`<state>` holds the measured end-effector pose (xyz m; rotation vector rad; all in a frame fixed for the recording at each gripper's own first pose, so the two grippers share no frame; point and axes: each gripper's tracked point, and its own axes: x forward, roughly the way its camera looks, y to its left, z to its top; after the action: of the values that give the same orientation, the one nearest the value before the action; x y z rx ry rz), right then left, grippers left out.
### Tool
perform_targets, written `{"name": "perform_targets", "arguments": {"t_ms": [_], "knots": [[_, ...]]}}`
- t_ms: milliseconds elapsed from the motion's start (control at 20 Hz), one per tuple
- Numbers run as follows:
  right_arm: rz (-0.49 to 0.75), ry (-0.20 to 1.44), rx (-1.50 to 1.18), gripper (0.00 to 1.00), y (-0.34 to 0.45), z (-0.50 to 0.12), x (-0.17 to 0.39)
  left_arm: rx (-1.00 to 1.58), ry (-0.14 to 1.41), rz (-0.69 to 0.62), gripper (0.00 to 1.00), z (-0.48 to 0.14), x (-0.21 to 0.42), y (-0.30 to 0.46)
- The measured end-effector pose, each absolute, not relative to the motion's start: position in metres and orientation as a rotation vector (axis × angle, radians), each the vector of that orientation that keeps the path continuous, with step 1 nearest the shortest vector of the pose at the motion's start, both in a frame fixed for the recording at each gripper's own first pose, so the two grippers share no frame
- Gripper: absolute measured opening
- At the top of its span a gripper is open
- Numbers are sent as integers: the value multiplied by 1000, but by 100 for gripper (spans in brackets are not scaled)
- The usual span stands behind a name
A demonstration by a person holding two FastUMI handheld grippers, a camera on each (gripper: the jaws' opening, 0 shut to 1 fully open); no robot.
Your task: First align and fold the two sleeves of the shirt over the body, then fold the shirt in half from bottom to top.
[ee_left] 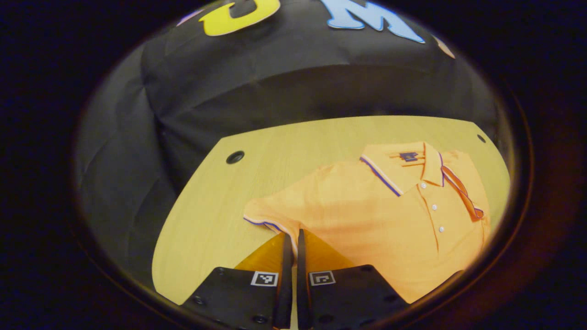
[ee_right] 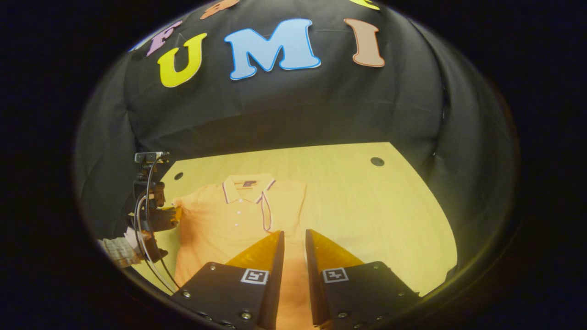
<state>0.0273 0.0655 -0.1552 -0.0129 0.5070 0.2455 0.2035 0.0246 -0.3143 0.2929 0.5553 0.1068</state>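
Observation:
An orange polo shirt point(ee_left: 367, 211) lies flat, collar away from me, on a light wooden table point(ee_left: 275, 146). Its one sleeve point(ee_left: 270, 213) sticks out to the left, and my left gripper point(ee_left: 294, 236) is shut on that sleeve's striped cuff. The other sleeve point(ee_left: 463, 190) lies folded across the chest. In the right gripper view the shirt point(ee_right: 220, 220) sits left of centre with the folded sleeve point(ee_right: 284, 201) on top. My right gripper point(ee_right: 294, 234) hangs open just above the shirt's lower right part, holding nothing. The left gripper point(ee_right: 153, 215) appears at the shirt's far sleeve.
A hand in a checked sleeve point(ee_right: 114, 250) holds the left gripper, with cables trailing off it. The table has round holes point(ee_left: 235, 157) point(ee_right: 377, 161) near its far corners. Bare wood point(ee_right: 376, 215) stretches to the right of the shirt. Black cloth walls close the booth behind.

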Motion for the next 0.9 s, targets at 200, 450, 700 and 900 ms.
{"name": "perform_targets", "arguments": {"t_ms": [200,450,700,900], "knots": [[231,519,13,28,61,-162,25,542,442,-100,11,-295,211,-48],[207,528,41,28,54,-166,22,643,447,-267,11,-318,193,-119],[175,532,51,28,41,-173,16,589,498,-329,23,-339,184,-143],[161,549,64,28,35,-185,10,527,503,-344,65,-333,173,-145]]}}
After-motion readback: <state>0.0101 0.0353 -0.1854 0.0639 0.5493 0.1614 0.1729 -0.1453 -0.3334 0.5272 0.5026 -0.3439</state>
